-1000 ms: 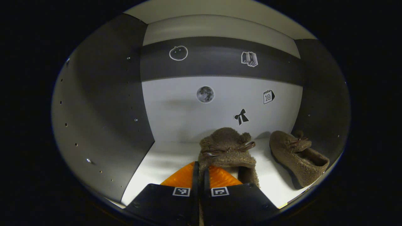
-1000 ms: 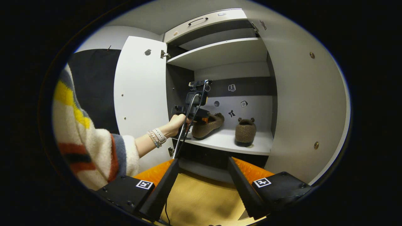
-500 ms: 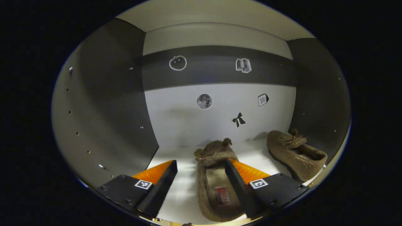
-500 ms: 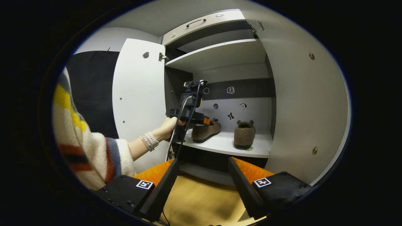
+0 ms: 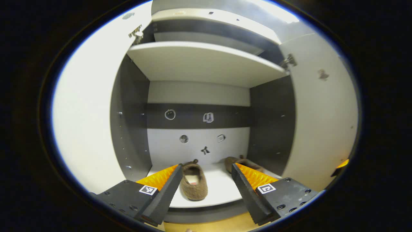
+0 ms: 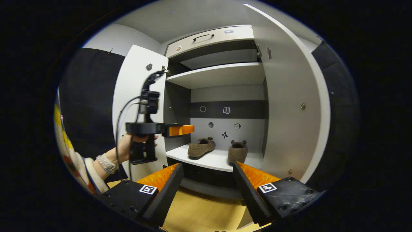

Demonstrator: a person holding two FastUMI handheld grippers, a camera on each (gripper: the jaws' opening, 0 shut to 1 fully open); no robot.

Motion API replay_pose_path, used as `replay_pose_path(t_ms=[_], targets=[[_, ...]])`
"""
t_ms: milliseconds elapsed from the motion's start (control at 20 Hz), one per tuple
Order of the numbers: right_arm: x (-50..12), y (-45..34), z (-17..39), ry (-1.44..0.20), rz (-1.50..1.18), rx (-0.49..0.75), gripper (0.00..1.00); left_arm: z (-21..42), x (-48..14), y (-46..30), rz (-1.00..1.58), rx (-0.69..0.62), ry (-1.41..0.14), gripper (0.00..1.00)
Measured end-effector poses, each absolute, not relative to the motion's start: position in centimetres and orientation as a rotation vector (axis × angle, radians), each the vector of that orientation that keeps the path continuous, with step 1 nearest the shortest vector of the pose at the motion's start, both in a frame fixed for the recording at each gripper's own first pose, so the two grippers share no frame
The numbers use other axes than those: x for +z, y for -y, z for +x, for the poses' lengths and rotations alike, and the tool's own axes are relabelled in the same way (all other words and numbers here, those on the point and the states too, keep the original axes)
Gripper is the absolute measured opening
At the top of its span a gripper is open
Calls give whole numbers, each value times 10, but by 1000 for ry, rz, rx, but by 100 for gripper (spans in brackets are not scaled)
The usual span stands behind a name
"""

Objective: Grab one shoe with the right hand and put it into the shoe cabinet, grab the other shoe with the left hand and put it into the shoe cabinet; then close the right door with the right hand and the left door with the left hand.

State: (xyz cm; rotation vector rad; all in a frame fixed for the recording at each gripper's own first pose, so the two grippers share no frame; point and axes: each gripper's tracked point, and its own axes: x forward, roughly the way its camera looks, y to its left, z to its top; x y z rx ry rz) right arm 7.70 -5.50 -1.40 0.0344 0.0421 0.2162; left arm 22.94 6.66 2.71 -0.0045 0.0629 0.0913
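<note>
I see both fuzzy brown slippers on the white lower shelf (image 6: 222,161) of the shoe cabinet: the left slipper (image 6: 201,147) and the right slipper (image 6: 237,151), near each other but apart. My left gripper (image 5: 204,188) hangs outside the cabinet, fingers spread, holding nothing. My right gripper (image 6: 207,188) is likewise spread wide. The left door (image 6: 135,93) and right door (image 6: 289,106) stand open.

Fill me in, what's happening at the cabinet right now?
A person is putting slippers away with two handheld grippers. Both slippers, one and the other, sit on the cabinet shelf. The left gripper is open, held outside by the left door. The right gripper is open too. Both doors are open, including the right door.
</note>
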Motion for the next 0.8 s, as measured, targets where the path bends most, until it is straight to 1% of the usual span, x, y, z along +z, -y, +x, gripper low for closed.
replay_pose_path(t_ms=[200, 250, 400, 550, 650, 800], targets=[[1, 78, 42, -30, 59, 153, 98, 147, 30, -41, -10, 36, -87, 99], [4, 91, 36, -24, 37, 114, 98, 133, 27, -39, -11, 34, -99, 96], [13, 136, 16, 3, -19, -30, 98, 99, 21, -37, -39, 15, -124, 96], [21, 179, 9, 15, -6, -133, 98, 79, 21, -34, -80, -24, -130, 97], [27, 208, 9, 34, -2, -189, 98, 72, 26, -38, -67, -18, -124, 97], [33, 242, 18, 59, -5, -231, 98, 68, 36, -36, -63, -7, -102, 97]])
